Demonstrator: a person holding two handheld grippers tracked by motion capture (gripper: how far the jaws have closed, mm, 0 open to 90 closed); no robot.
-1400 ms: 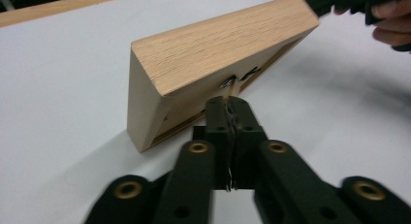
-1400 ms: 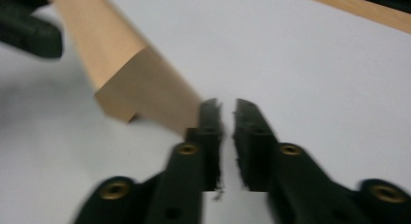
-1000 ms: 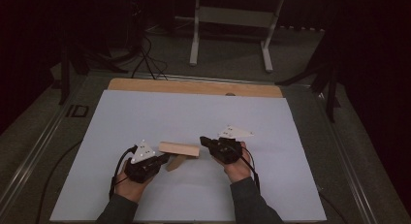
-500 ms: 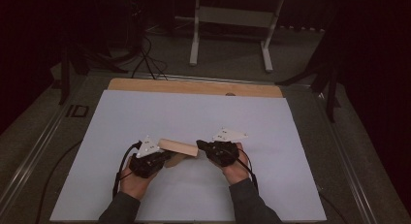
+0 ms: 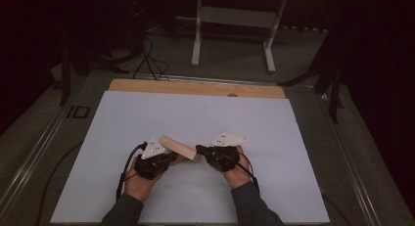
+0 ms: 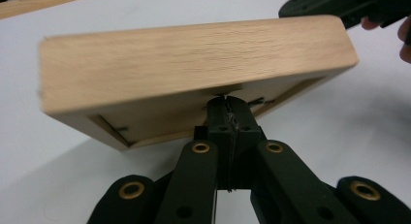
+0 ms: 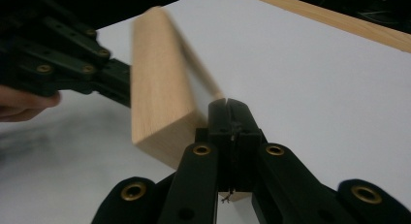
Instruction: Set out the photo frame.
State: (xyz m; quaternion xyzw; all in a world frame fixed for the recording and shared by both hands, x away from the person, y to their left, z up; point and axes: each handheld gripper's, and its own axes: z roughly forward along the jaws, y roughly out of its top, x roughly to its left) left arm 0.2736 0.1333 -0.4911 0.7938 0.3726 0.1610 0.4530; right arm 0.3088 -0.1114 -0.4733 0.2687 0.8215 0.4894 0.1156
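From the high view, the wooden block (image 5: 178, 147) is lying near the tabletop's (image 5: 293, 138) near edge, long axis running left to right between the left hand-held gripper (image 5: 169, 157) and right hand-held gripper (image 5: 201, 151), each at one end. Open room is lying toward the far edge.

In the left gripper view, the jaws are standing fully closed, tips touching the block's underside (image 6: 194, 64).

In the right gripper view, the jaws are likewise closed, pressing beside the block's (image 7: 160, 98) end.
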